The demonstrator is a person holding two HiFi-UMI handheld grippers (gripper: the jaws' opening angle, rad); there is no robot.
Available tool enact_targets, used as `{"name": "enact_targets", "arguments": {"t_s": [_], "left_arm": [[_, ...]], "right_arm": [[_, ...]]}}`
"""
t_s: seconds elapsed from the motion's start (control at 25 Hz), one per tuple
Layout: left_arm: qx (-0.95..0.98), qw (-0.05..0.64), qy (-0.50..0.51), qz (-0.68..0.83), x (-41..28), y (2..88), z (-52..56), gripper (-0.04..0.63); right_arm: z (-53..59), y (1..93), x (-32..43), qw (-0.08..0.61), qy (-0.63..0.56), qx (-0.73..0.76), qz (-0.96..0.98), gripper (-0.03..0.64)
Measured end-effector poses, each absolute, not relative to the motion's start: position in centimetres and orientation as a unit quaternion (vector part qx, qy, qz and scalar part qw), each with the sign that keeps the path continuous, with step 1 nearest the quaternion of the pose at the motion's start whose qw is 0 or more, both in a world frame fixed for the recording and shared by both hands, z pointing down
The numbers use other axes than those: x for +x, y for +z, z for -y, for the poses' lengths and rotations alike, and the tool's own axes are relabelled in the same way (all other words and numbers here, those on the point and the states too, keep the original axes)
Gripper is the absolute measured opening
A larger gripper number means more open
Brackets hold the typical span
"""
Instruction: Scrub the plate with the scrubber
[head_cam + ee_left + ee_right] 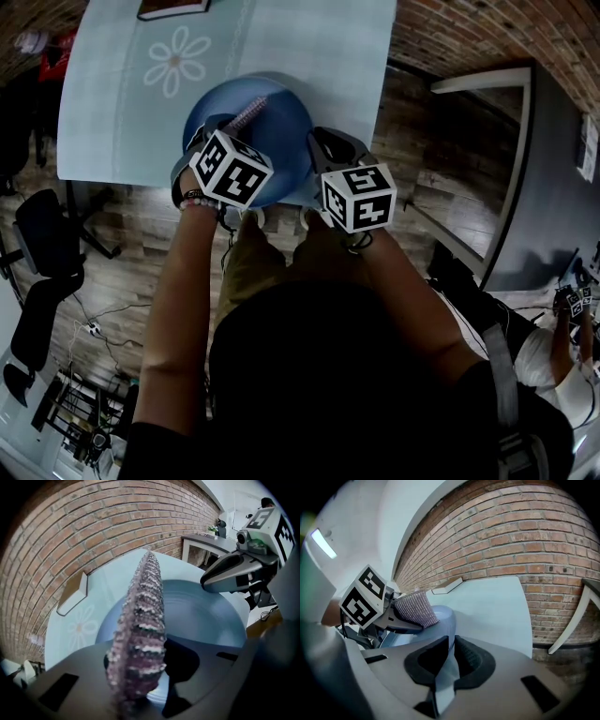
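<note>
A round blue plate (281, 112) lies on the light-blue tablecloth (309, 47) near the table's front edge. My left gripper (234, 129) is shut on a pink-purple knitted scrubber (247, 114), which stands on edge over the plate's left part. In the left gripper view the scrubber (140, 630) rises between the jaws, with the plate (206, 616) behind it. My right gripper (321, 152) is shut on the plate's right rim. In the right gripper view the plate rim (446, 667) sits pinched between the black pads, and the scrubber (415, 609) and left gripper (393, 620) show at left.
The tablecloth has a flower print (178, 61), and a flat brown book (173, 7) lies at its far edge. A brick wall (525, 536) runs behind the table. Black chairs (47, 244) stand left, a dark desk (553, 169) right. Another person (562, 337) is at lower right.
</note>
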State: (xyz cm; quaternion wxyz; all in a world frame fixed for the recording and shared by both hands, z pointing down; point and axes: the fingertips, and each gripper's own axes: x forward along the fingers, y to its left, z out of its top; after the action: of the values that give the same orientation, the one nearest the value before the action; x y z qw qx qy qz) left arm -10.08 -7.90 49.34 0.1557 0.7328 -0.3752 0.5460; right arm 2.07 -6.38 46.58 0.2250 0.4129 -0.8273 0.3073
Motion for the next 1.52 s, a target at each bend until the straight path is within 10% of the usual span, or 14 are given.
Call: {"name": "enact_targets", "arguments": {"t_s": [1.52], "left_arm": [[0.777,0.199,0.461,0.381,-6.2,44.9,1.2,0.077]], "right_arm": [[8.3,39.0,5.4,0.209,0.207,0.404,0.866,0.055]]}}
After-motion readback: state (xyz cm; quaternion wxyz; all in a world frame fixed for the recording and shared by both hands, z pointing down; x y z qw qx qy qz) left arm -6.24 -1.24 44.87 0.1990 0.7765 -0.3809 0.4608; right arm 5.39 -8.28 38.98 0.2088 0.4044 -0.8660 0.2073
